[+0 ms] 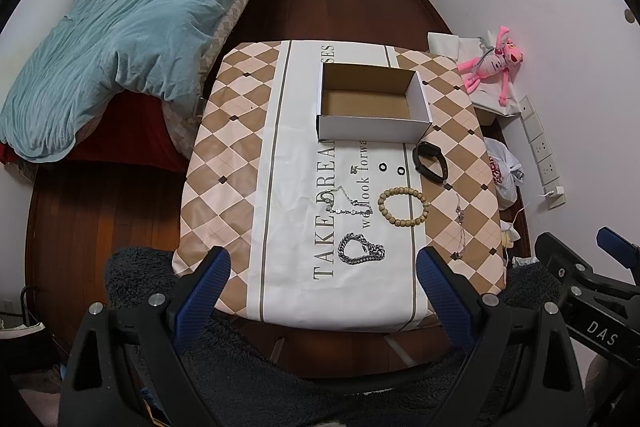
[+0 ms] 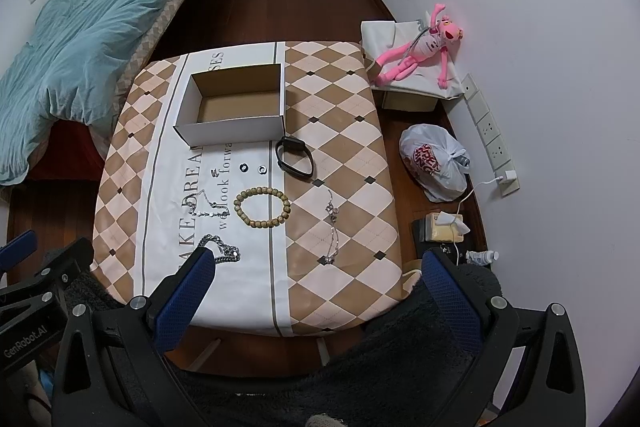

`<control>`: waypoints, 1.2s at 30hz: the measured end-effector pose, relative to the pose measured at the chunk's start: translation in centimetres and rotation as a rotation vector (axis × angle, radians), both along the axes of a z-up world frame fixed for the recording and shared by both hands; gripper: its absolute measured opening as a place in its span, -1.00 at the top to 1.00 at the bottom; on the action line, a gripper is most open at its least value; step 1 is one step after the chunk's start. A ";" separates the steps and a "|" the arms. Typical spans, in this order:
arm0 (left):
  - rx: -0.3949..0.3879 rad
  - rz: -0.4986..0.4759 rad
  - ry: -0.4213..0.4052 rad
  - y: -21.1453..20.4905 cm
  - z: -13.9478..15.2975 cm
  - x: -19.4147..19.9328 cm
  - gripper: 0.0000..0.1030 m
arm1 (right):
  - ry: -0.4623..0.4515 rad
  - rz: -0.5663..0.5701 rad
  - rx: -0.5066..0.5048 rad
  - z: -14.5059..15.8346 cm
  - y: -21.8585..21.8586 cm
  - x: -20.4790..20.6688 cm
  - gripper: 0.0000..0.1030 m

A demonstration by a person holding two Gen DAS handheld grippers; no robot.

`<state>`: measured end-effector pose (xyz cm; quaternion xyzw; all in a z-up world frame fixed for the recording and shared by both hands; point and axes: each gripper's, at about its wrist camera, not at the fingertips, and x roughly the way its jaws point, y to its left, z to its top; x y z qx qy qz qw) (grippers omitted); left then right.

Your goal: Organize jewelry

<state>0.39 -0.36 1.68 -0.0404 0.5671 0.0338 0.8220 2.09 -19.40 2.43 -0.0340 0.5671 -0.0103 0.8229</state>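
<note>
An open white cardboard box [image 1: 374, 115] [image 2: 232, 127], empty inside, stands at the far middle of the table. In front of it lie a black band [image 1: 430, 161] [image 2: 295, 157], two small black rings [image 1: 383, 167] [image 2: 243, 168], a tiny silver piece [image 1: 353, 170], a wooden bead bracelet [image 1: 403, 207] [image 2: 262, 207], a thin silver necklace [image 1: 345, 205] [image 2: 206, 205], a chunky silver chain [image 1: 360, 249] [image 2: 224, 251] and a thin chain [image 1: 460, 223] [image 2: 333, 227]. My left gripper [image 1: 324, 267] and right gripper [image 2: 320, 267] are open and empty, held above the table's near edge.
The table [image 1: 240, 187] wears a diamond-patterned cloth. A bed with a teal duvet [image 1: 132, 23] is at the left. A pink plush toy [image 2: 420, 47], a plastic bag [image 2: 436, 163], a tissue box [image 2: 444, 227] and wall sockets [image 2: 490, 135] are at the right.
</note>
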 end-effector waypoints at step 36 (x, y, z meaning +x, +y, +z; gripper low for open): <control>0.019 0.001 -0.020 0.1 0.0 0.3 -0.83 | -0.017 -0.021 0.008 0.4 -0.5 0.7 -1.00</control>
